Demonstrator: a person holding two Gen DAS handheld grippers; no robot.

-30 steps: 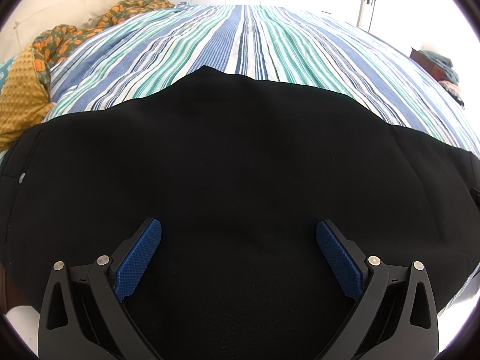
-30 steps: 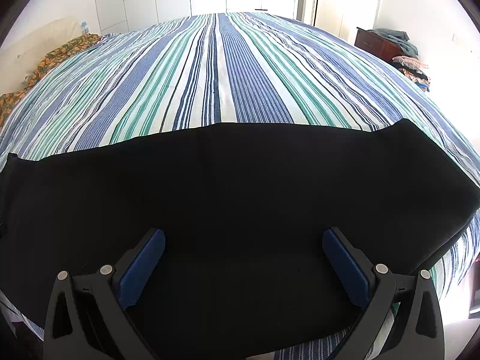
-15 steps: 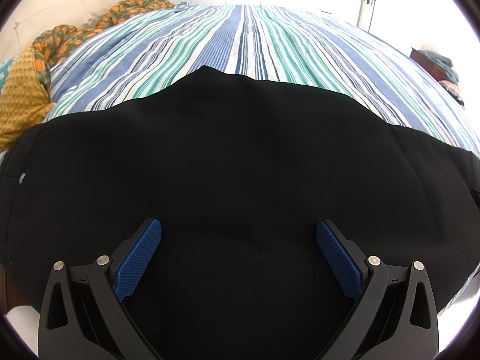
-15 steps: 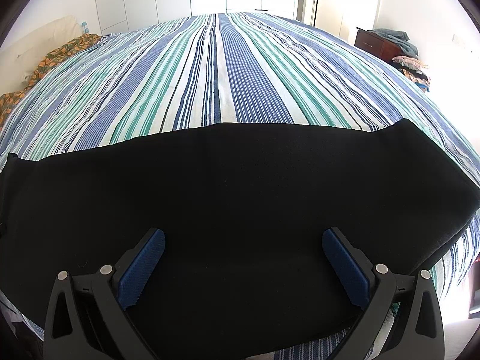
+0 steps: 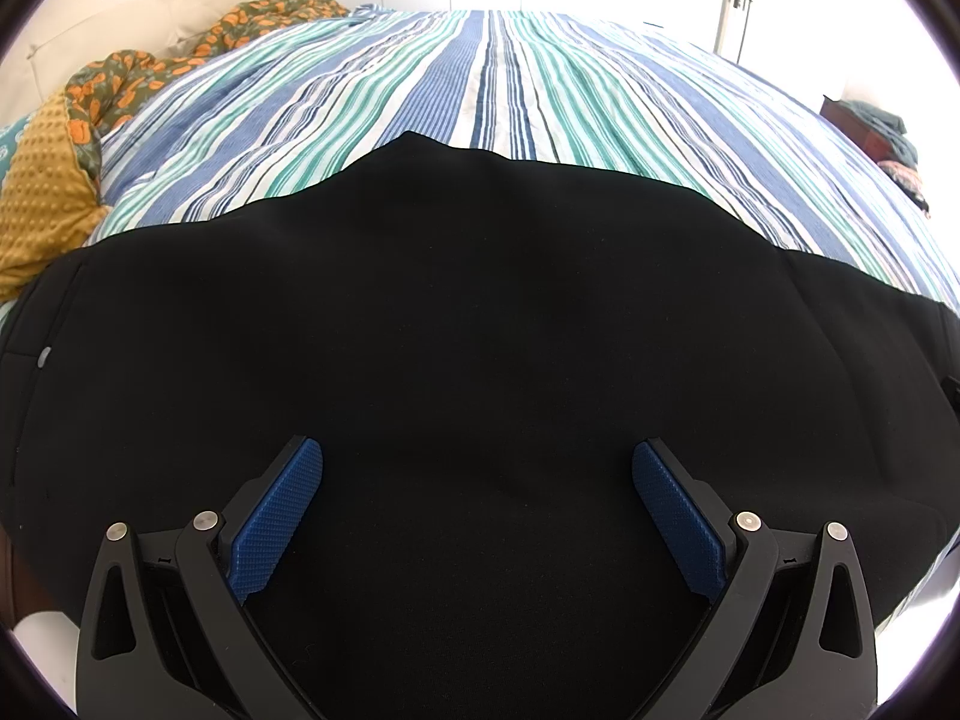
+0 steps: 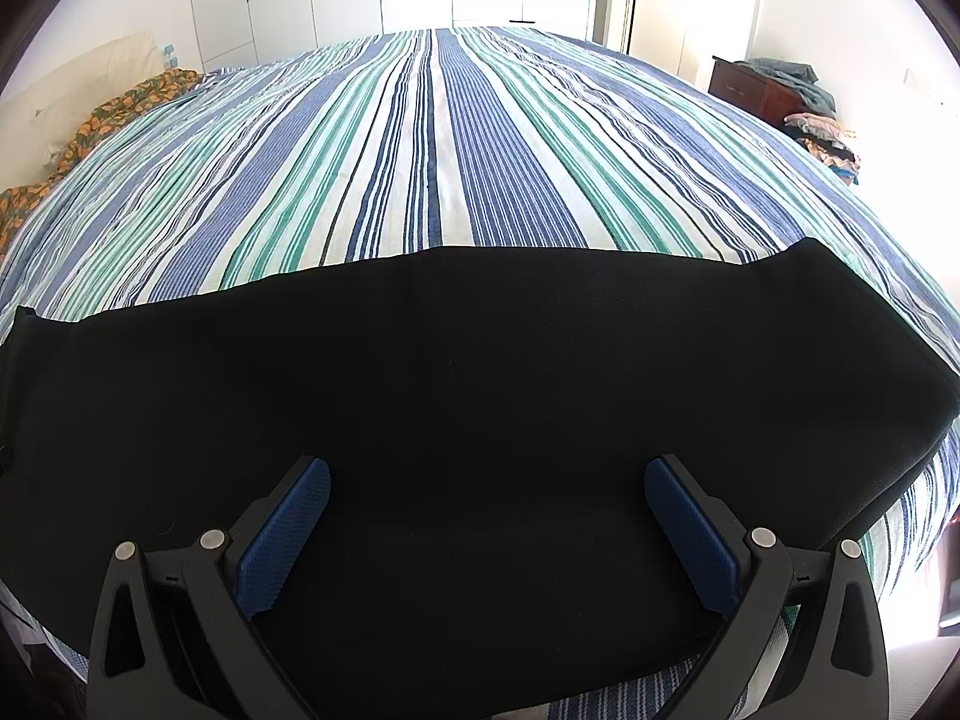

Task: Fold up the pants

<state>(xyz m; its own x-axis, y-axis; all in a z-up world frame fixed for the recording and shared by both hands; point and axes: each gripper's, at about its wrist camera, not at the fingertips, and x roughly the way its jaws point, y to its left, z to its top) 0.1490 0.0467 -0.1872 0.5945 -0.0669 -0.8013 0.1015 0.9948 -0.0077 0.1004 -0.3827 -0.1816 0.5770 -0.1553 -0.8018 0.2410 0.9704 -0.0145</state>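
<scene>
The pants (image 5: 480, 330) lie flat across the near edge of the bed (image 5: 498, 78), black enough that folds and seams barely show — only a small grey button near the left border in the left view, and a faint pocket line beside it. Both views cut the cloth off at the sides and under the grippers, so its near hem is mostly hidden; in the right view a strip of striped cover shows below it.

The left gripper (image 5: 477, 456) hangs over the cloth with fingers wide apart, nothing between them. The right gripper (image 6: 486, 474) does likewise, above the leg end, whose far corner sits at the right.

Beyond the far edge of the pants the striped cover runs bare — a yellow pillow (image 5: 42, 204) and a patterned blanket (image 5: 180, 60) crowd the left side only.
</scene>
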